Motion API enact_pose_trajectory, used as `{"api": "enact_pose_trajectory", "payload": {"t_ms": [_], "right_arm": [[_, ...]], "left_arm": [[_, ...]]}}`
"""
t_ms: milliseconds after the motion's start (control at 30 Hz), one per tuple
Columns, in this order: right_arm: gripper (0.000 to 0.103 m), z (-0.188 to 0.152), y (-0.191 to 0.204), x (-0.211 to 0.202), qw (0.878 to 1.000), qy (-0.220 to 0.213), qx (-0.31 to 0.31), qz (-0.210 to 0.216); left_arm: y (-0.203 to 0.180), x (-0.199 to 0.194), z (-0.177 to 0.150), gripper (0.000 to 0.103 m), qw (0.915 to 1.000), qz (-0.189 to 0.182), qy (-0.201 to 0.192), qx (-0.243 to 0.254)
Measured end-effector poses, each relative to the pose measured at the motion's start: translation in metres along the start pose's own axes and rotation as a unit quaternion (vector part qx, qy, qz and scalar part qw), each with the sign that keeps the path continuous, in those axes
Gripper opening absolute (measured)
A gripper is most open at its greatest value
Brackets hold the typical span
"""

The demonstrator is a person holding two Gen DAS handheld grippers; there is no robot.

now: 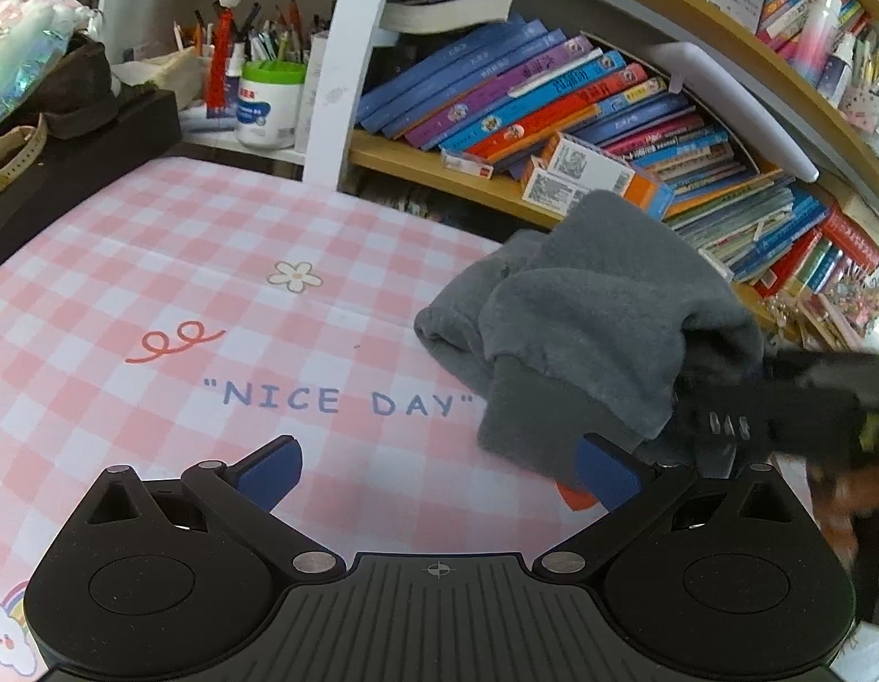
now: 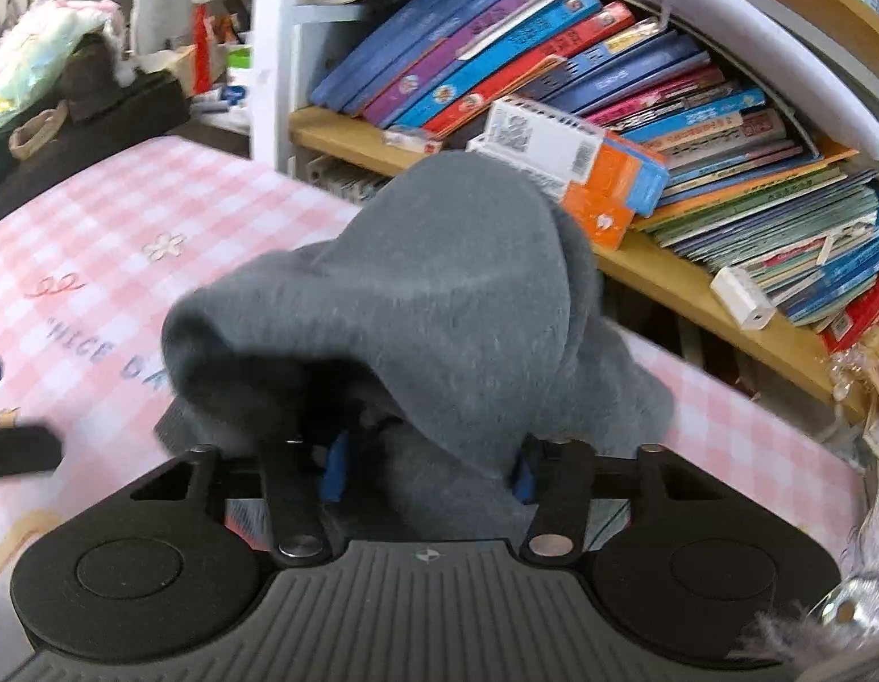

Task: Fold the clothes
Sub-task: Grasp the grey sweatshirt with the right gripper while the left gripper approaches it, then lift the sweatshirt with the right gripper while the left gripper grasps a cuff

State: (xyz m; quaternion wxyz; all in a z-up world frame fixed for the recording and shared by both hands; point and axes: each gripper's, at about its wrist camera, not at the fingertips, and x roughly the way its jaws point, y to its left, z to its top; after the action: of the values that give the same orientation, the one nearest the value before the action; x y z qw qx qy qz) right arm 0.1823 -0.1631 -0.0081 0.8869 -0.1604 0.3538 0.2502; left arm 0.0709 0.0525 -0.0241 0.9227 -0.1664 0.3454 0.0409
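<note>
left tongs (image 1: 439, 472): spread, empty, above pink checked desk mat (image 1: 155, 261) | grey fleece garment (image 1: 587, 329): bunched at mat's right, soft, light, floppy; grab ribbed cuff (image 1: 530, 420) | right tongs (image 2: 428, 469): pinching fleece

Pink-and-white checked mat (image 1: 155, 261) printed "NICE DAY", spread flat beneath a crumpled grey fleece garment (image 1: 587, 329) lying at its right side; behind, wooden shelf (image 1: 439, 170) carrying slanted books (image 1: 525, 96) and an orange-and-white box (image 1: 598, 176)
</note>
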Motion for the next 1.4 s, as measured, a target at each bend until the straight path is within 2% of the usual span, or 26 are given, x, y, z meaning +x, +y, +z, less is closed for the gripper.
{"api": "enact_pose_trajectory", "payload": {"t_ms": [100, 367, 600, 700, 767, 800, 833, 933, 967, 1100, 1167, 1267, 1333, 1400], "right_arm": [[0.031, -0.014, 0.005, -0.021, 0.999, 0.002, 0.031, 0.036], [0.031, -0.064, 0.044, -0.082, 0.993, 0.023, 0.086, 0.076], [0.035, -0.074, 0.079, -0.114, 0.992, 0.051, 0.068, 0.096], [0.045, -0.071, 0.095, -0.126, 0.994, 0.046, 0.039, 0.093], [0.061, -0.068, 0.106, -0.133, 0.997, 0.032, 0.006, 0.071], [0.076, -0.065, 0.11, -0.135, 0.998, 0.026, -0.012, 0.054], [0.081, -0.063, 0.114, -0.137, 0.999, 0.019, -0.03, 0.036], [0.087, -0.057, 0.128, -0.141, 0.994, -0.002, -0.102, -0.034], [0.088, -0.054, 0.132, -0.142, 0.991, -0.009, -0.127, -0.045], [0.09, -0.048, 0.157, -0.136, 0.974, -0.014, -0.225, -0.021], [0.09, -0.05, 0.173, -0.12, 0.959, 0.002, -0.282, -0.01], [0.083, -0.053, 0.194, -0.089, 0.934, 0.03, -0.355, -0.014], [0.054, -0.049, 0.197, -0.073, 0.932, 0.051, -0.358, 0.007], [0.037, -0.038, 0.195, -0.06, 0.94, 0.068, -0.332, 0.022]], "left_arm": [[0.002, -0.004, 0.001, 0.103, 0.9999, 0.001, -0.002, -0.01], [0.005, -0.032, -0.001, 0.103, 0.9992, -0.012, -0.035, -0.016], [0.015, -0.057, -0.007, 0.103, 0.9979, -0.019, -0.057, -0.025], [0.025, -0.069, -0.009, 0.103, 0.9971, -0.012, -0.066, -0.035], [0.034, -0.076, -0.01, 0.103, 0.9965, -0.007, -0.071, -0.044], [0.039, -0.081, -0.011, 0.103, 0.9962, -0.003, -0.072, -0.049], [0.044, -0.084, -0.012, 0.103, 0.9959, 0.0, -0.073, -0.054], [0.059, -0.093, -0.016, 0.103, 0.995, 0.009, -0.074, -0.066], [0.063, -0.095, -0.017, 0.103, 0.9949, 0.01, -0.073, -0.07], [0.077, -0.101, -0.023, 0.103, 0.9948, 0.011, -0.066, -0.077], [0.082, -0.105, -0.026, 0.103, 0.9946, 0.01, -0.066, -0.08], [0.092, -0.111, -0.029, 0.103, 0.9934, 0.012, -0.069, -0.09], [0.098, -0.114, -0.03, 0.103, 0.9926, 0.013, -0.07, -0.098], [0.104, -0.116, -0.032, 0.103, 0.9917, 0.014, -0.071, -0.106]]}}
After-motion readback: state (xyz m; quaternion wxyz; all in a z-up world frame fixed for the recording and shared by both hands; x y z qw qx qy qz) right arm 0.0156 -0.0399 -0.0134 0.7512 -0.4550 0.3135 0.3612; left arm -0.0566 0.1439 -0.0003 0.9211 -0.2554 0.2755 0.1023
